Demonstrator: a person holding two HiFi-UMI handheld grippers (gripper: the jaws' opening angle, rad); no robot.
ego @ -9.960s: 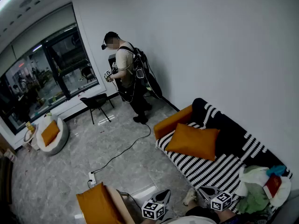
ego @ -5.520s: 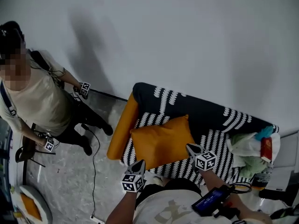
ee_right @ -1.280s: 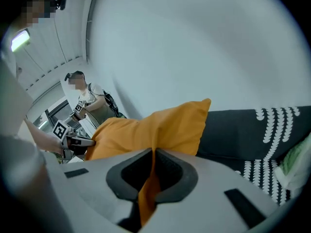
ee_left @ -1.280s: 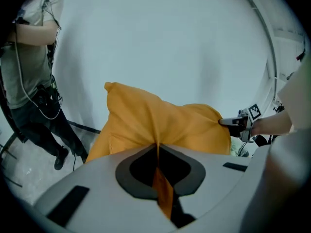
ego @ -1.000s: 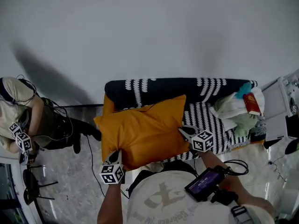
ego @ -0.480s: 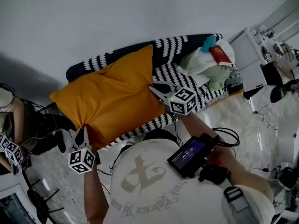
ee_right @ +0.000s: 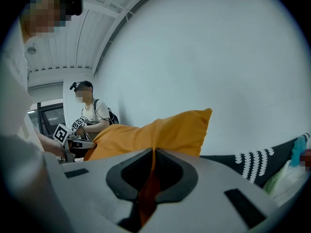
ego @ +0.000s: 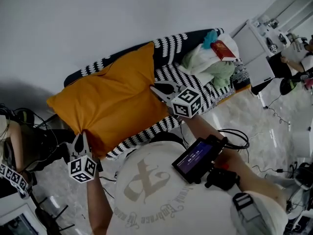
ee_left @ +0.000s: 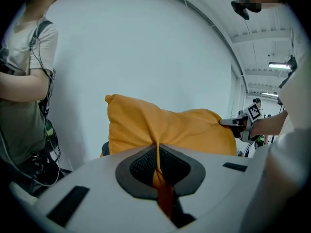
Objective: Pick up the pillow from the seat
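The orange pillow (ego: 110, 102) hangs lifted above the black-and-white striped seat (ego: 171, 75), held at two corners. My left gripper (ego: 81, 140) is shut on its near-left corner; orange fabric (ee_left: 158, 171) is pinched between the jaws. My right gripper (ego: 159, 89) is shut on the pillow's right edge, with cloth (ee_right: 148, 181) squeezed between its pads. From the left gripper view the pillow (ee_left: 170, 130) spreads out ahead, and the right gripper (ee_left: 228, 123) shows at its far corner. The pillow (ee_right: 155, 132) fills the middle of the right gripper view.
A heap of clothes with a red packet (ego: 212, 58) lies on the seat's right end. Another person (ee_right: 90, 113) with marker-cube grippers stands to the left. White furniture (ego: 261, 38) and cables (ego: 274, 116) are on the floor at right. A white wall is behind the seat.
Over the last second the pillow has stayed in both grippers while the view swung; the seat and clothes heap slid toward upper right. Earlier still, the pillow lay on the seat.
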